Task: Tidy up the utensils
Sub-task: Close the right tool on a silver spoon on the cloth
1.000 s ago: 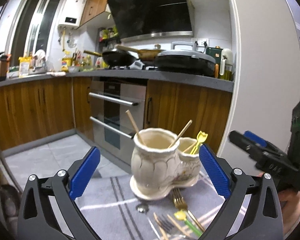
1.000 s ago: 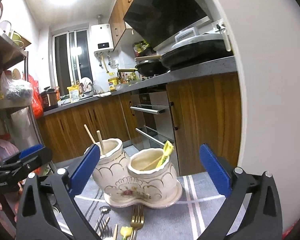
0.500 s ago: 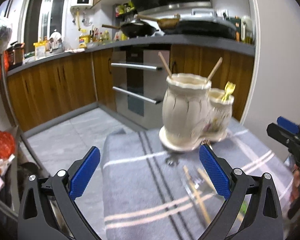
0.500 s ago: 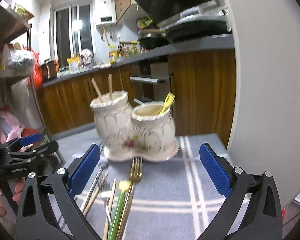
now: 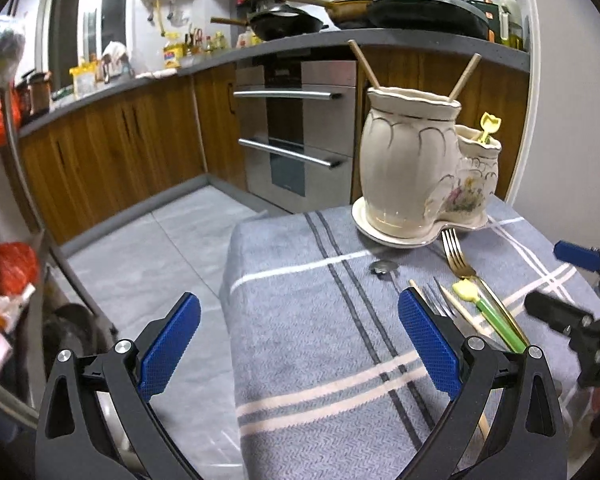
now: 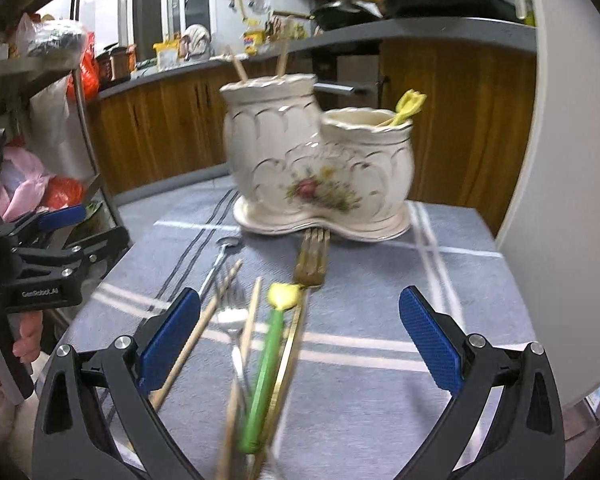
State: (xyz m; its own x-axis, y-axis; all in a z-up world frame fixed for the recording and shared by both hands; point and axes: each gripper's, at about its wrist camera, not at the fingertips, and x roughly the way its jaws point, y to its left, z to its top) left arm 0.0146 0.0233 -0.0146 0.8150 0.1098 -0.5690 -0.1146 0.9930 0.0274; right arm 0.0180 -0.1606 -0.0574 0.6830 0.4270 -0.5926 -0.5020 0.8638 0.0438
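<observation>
Kitchen cabinets, an oven and a loaded counter fill the background; nearer, a grey striped cloth covers the worktop that carries everything relevant.

Largest item: a cream ceramic holder with two joined pots, standing upright at the far end of the cloth. The taller pot holds two wooden sticks, the shorter a yellow-tipped utensil.

Loose utensils lie in a bundle before the holder — a gold fork with tines touching the holder's base, a green-handled piece with a yellow tip, a silver fork, wooden chopsticks and a small spoon. Their long axes run roughly from the claws toward the holder.

Right claw: released, jaws wide apart, nothing held. The bundle lies directly ahead, between and just below its fingers, handles nearest. Left claw: also released and empty, over bare cloth near the worktop's left edge; the bundle sits off to its right.

Judgement: the right claw is the better placed for the next pick, and a handle-end grasp suits the lie. Open cloth to the right gives room — crowding within the bundle risks taking two pieces at once. The wall stands close on the right.
</observation>
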